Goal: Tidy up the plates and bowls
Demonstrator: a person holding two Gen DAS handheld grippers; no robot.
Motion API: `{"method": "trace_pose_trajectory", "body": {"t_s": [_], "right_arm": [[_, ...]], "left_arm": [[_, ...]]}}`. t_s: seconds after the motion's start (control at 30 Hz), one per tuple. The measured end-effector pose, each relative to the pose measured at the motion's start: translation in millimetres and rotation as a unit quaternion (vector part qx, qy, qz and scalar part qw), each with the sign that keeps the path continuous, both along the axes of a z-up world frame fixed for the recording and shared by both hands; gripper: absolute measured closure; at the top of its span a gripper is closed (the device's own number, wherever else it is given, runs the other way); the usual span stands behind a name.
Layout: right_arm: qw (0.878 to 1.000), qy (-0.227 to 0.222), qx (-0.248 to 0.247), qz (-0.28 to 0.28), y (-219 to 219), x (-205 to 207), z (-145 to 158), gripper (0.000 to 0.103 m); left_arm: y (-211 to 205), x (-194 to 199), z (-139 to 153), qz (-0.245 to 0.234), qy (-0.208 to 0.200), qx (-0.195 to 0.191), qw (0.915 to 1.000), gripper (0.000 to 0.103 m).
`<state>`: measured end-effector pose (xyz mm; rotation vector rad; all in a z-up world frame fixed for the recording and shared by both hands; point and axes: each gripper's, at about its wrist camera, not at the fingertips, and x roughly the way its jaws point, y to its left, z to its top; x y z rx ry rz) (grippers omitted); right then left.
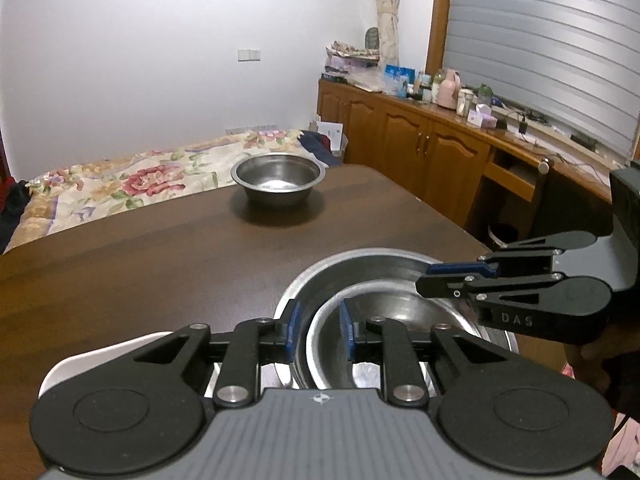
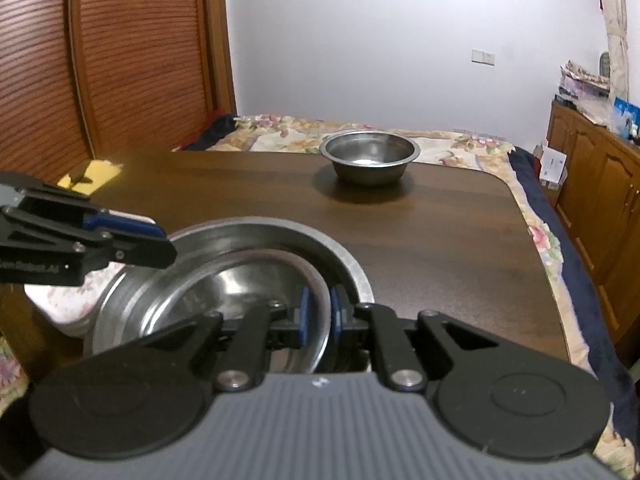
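A small steel bowl [image 1: 400, 308] [image 2: 224, 288] sits nested inside a large steel bowl [image 1: 360, 264] [image 2: 280, 232] at the near edge of the dark wooden table [image 1: 160, 248]. My right gripper [image 2: 319, 314] [image 1: 424, 278] is shut on the small bowl's right rim. On the opposite side my left gripper [image 1: 319, 326] [image 2: 164, 246] straddles the left rims, its blue pads apart from the metal, so it is open. A third steel bowl [image 1: 278, 180] [image 2: 370, 156] stands alone at the table's far side. A white floral plate [image 1: 100, 348] [image 2: 60, 300] lies left of the nested bowls, partly hidden.
A bed with a floral cover [image 1: 140, 180] lies beyond the table. A wooden cabinet [image 1: 420, 140] with bottles and boxes on top runs along the right wall. A slatted wooden door [image 2: 120, 60] stands at the left. A yellow item [image 2: 92, 176] sits at the table's far left corner.
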<state>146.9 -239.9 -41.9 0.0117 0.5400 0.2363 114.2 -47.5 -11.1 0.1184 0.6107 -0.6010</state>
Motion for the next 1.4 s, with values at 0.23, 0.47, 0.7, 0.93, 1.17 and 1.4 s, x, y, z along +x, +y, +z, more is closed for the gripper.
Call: {"method": "trace_pose_trajectory", "body": {"t_s": [0.23,0.47,0.7,0.93,1.17,1.4], "right_arm": [[1.0,-0.011,0.01,-0.011,-4,-5,6,0.09],[0.999,-0.027,0.019,-0.022,-10,-7,19,0.079],[0.998,-0.053,0.021,-0.035,-14,-12,26,0.036],[0.996,-0.067,0.025,-0.046,-22,-7,23,0.001],[0.995,-0.073,0.017,-0.066,-26,-4,22,0.0],[0.995,-0.07,0.016,-0.069,-34,3,31,0.0]], "left_arm": [[2,2,11,0.013,-0.017,-0.005,0.9998,0.058],[3,3,18,0.019,-0.033,-0.006,0.9993,0.052],[5,3,21,0.027,-0.044,-0.006,0.9986,0.032],[6,2,21,0.038,-0.066,-0.008,0.997,0.005],[3,6,23,0.046,-0.072,-0.004,0.9963,0.001],[1,19,28,0.043,-0.077,0.005,0.9961,0.001]]}}
